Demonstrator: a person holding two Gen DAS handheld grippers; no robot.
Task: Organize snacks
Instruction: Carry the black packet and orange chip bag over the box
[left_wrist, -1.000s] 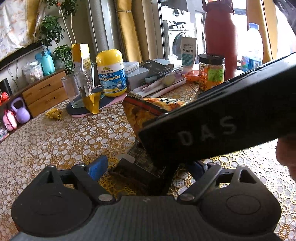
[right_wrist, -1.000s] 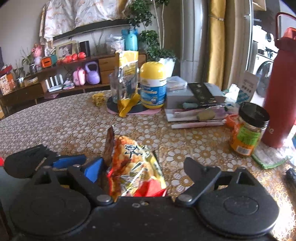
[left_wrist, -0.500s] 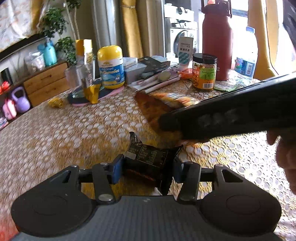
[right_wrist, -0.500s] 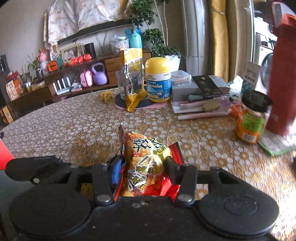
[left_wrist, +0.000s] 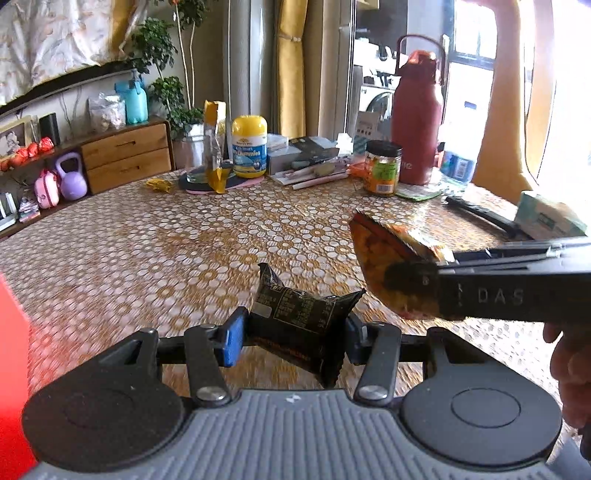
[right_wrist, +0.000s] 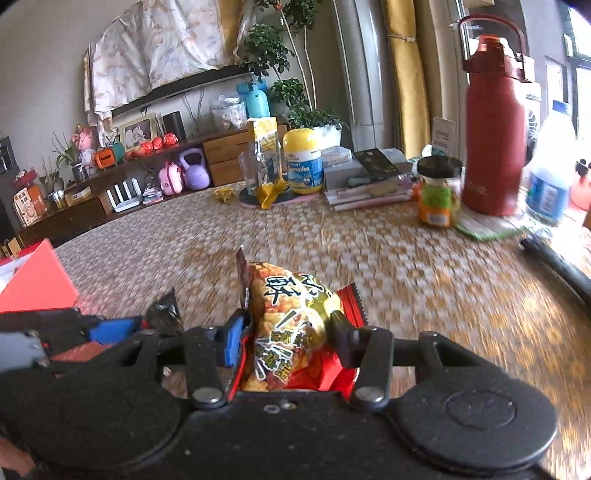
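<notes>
My left gripper (left_wrist: 291, 341) is shut on a black snack packet (left_wrist: 301, 325), which hangs above the patterned tablecloth (left_wrist: 184, 240). My right gripper (right_wrist: 286, 338) is shut on an orange and red snack bag (right_wrist: 291, 332) with black characters on it. In the left wrist view the right gripper (left_wrist: 410, 280) comes in from the right with that orange bag (left_wrist: 388, 254) in its jaws. In the right wrist view the left gripper's blue pad (right_wrist: 110, 329) and a corner of the black packet (right_wrist: 164, 312) show at the lower left.
A red box (right_wrist: 35, 278) stands at the left edge. Along the far side of the table stand a yellow gummies bottle (left_wrist: 249, 146), a glass with a yellow pouch (left_wrist: 212, 147), an orange jar (left_wrist: 382, 168), a red flask (left_wrist: 417, 118), boxes and a water bottle (right_wrist: 550, 173).
Both grippers closed on their packets, the left on the black one, the right on the orange bag, and carried them off the table toward the left. The red box has come into view.
</notes>
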